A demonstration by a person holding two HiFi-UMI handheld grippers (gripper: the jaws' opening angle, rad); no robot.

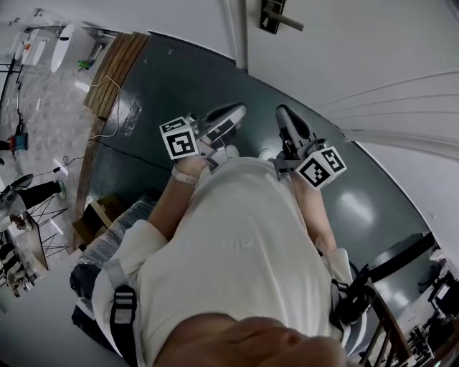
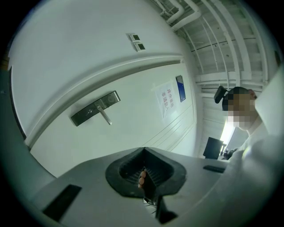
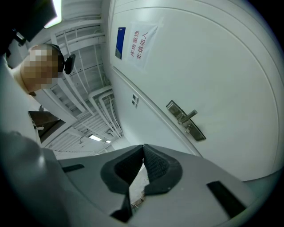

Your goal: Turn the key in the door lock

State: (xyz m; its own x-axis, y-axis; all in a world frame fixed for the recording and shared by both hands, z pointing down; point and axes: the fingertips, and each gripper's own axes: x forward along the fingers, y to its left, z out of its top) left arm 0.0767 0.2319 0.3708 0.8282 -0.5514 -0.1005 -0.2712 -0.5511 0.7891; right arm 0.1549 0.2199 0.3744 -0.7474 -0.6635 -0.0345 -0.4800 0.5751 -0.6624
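Observation:
The white door's lock plate [image 1: 276, 18] with its lever handle sits at the top of the head view, well ahead of both grippers. The left gripper view shows the lock plate [image 2: 95, 107] up and to the left, and the right gripper view shows the lock plate [image 3: 186, 120] to the right. My left gripper [image 2: 143, 165] is shut, and a thin thing with a coppery edge [image 2: 142, 178], seemingly the key, is pinched between its pads. My right gripper [image 3: 143, 150] is shut with nothing in it. Both the left gripper [image 1: 240, 109] and the right gripper [image 1: 282, 111] are held close to the person's chest.
A paper notice [image 2: 165, 99] and a small blue sign [image 2: 180, 88] hang on the door beside the lock. Wooden boards [image 1: 115, 72] lie at the edge of the dark green floor [image 1: 179, 79]. Boxes [image 1: 100, 215] stand at the left, dark furniture [image 1: 401, 258] at the right.

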